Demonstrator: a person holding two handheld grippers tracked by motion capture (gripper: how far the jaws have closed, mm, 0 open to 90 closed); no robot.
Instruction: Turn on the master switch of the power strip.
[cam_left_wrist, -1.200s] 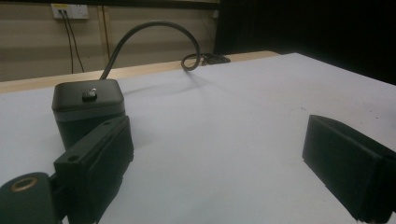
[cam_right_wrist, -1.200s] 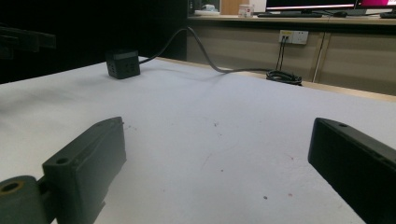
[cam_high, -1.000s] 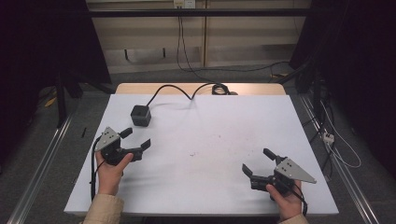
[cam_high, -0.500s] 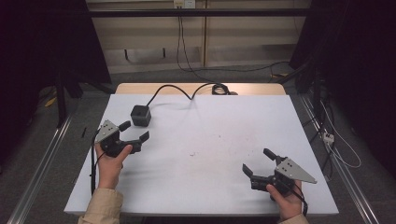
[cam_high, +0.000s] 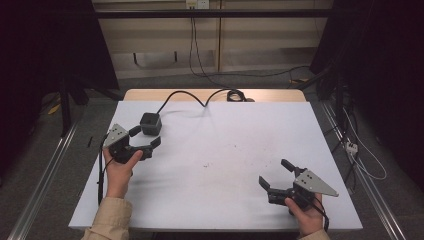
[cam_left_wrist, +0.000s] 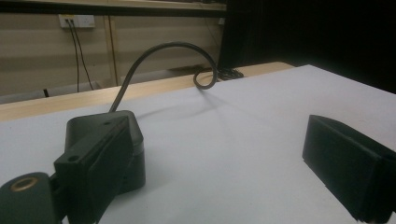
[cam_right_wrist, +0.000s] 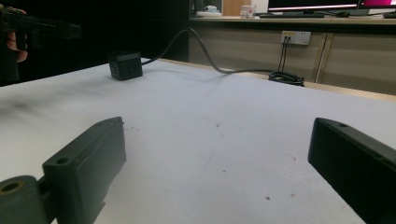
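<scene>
Dim room, table (cam_high: 225, 165) evenly lit, surroundings dark; near jaws blurred

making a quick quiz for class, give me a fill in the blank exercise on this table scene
1. The black cube trails a black ____ toward the table's far edge.
2. The left gripper has its jaws ____ close beside the cube.
3. The right gripper is held near the table's ____ edge, jaws open.
4. The table has a ____ top.

Missing words: cable; open; near; white

White table (cam_high: 220, 150), faintly speckled with dark marks near centre. Resting on it, far left: black cube (cam_high: 150, 123). Black cable (cam_high: 192, 95) trailing from cube to coil at wooden far edge.
</scene>
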